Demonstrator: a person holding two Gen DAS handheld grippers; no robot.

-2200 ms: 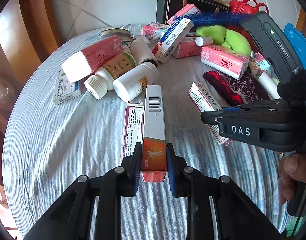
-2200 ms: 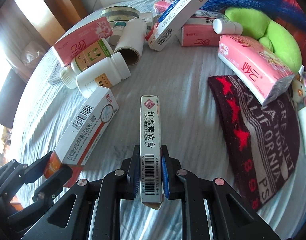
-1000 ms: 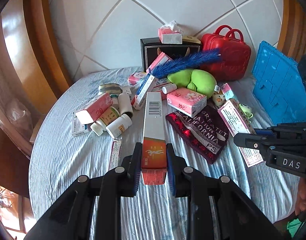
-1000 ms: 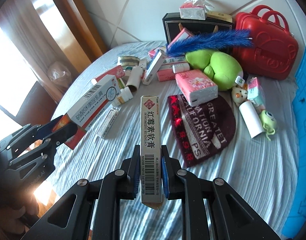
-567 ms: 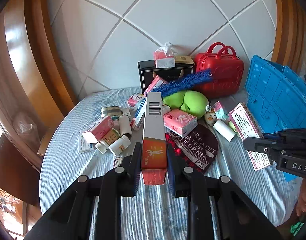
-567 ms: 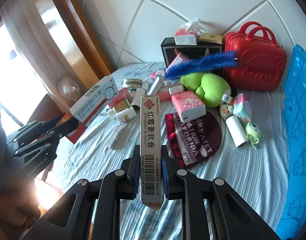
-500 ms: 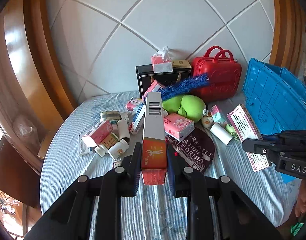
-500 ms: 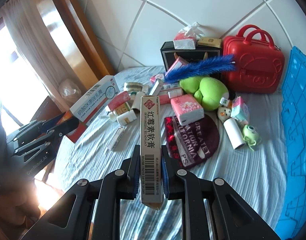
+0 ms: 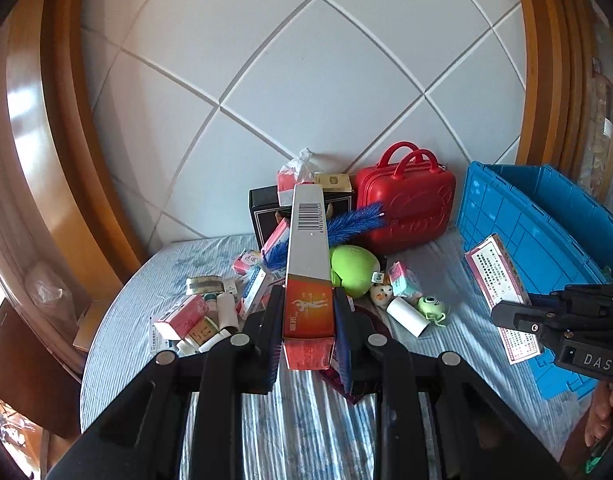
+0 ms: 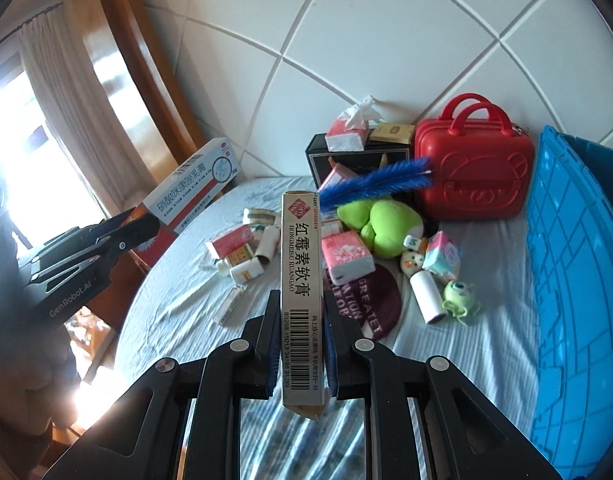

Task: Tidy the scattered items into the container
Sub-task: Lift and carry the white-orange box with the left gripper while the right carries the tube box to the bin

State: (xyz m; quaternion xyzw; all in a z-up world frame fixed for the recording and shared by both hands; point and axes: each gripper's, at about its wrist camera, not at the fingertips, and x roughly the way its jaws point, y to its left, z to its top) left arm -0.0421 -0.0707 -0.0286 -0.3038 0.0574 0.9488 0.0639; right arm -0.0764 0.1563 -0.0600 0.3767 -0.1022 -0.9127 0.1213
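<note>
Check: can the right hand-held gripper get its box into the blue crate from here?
Probably yes. The right hand-held gripper grips the ointment box above the table, and the blue crate stands open beside it with nothing between.

Crate [image 10: 566, 280] right of suitcase [image 10: 472, 168]; plush [image 10: 382, 220] in front.

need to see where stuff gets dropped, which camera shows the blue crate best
The left wrist view: the blue crate shows its near wall, rim and part of the open inside, to the right of the red case. The right wrist view shows only its ribbed outer wall along the right edge.
</note>
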